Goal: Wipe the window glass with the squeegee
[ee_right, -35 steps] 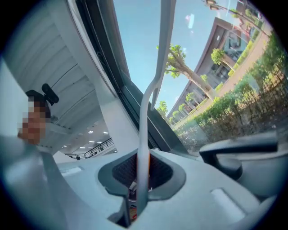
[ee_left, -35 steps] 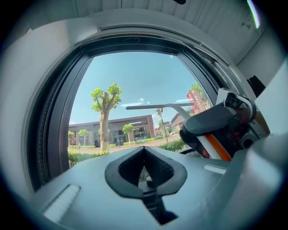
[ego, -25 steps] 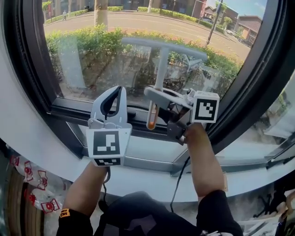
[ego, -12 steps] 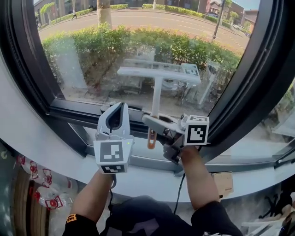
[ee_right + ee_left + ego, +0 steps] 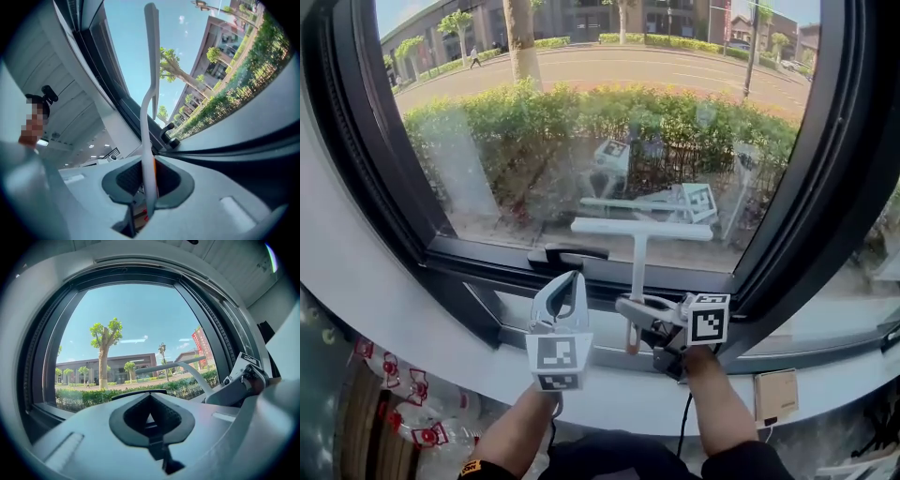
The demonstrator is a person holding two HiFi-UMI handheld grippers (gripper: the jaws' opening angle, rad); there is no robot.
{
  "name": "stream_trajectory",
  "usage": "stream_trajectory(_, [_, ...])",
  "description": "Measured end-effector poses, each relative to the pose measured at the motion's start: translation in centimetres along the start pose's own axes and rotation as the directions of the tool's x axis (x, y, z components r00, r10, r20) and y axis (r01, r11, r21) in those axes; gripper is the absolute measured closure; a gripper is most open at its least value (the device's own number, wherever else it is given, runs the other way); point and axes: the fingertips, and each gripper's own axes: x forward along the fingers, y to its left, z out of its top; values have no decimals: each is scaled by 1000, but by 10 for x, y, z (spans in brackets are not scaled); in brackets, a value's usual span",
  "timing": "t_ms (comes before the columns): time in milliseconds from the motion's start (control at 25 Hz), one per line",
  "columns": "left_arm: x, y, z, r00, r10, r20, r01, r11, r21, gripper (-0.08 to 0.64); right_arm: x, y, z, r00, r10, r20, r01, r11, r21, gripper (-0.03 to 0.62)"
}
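A white T-shaped squeegee stands with its blade flat against the lower part of the window glass, just above the dark bottom frame. My right gripper is shut on the squeegee's handle, whose orange end hangs below the jaws. In the right gripper view the handle runs up between the jaws to the blade. My left gripper points up beside it on the left, shut and holding nothing. The left gripper view shows its jaws closed, with the squeegee off to the right.
A black window latch sits on the bottom frame left of the squeegee. The white sill curves below both grippers. A small tan box lies on the sill at the right. Plastic with red print lies lower left.
The squeegee has slid down the glass from higher up to just above the bottom frame, with the right gripper still holding it. The left gripper has dropped alongside, still shut.
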Motion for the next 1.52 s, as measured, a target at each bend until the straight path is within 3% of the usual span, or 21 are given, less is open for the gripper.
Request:
stream_trajectory(200, [-4,-5,-12,999,-11,-40,11,1000,3,541,-2,-4,-10,1000,8,-12,-8,1000,19,557])
stream_trajectory(480, [-8,-11,-8,1000,-17,-26,17,1000,16,541,-9,10,-4,1000,9,-19,-10,1000,-14,561])
stream_trajectory(760, [-12,-18,21,999,-31,36,30,999,43,541,-21,54,58,999,29,19,-26,987,-158,561])
stream_trajectory(1040, [-18,-32,39,996,-50,79,45,997,65,541,-26,115,133,992,123,41,-106,950,-294,561])
stream_trajectory(1240, [-23,-31,41,995,-45,85,39,997,70,541,-27,121,151,988,140,62,-116,951,-288,561])
stream_trajectory(1520, [-27,-35,32,996,-47,69,42,996,82,541,-31,99,123,988,137,72,-119,971,-206,561])
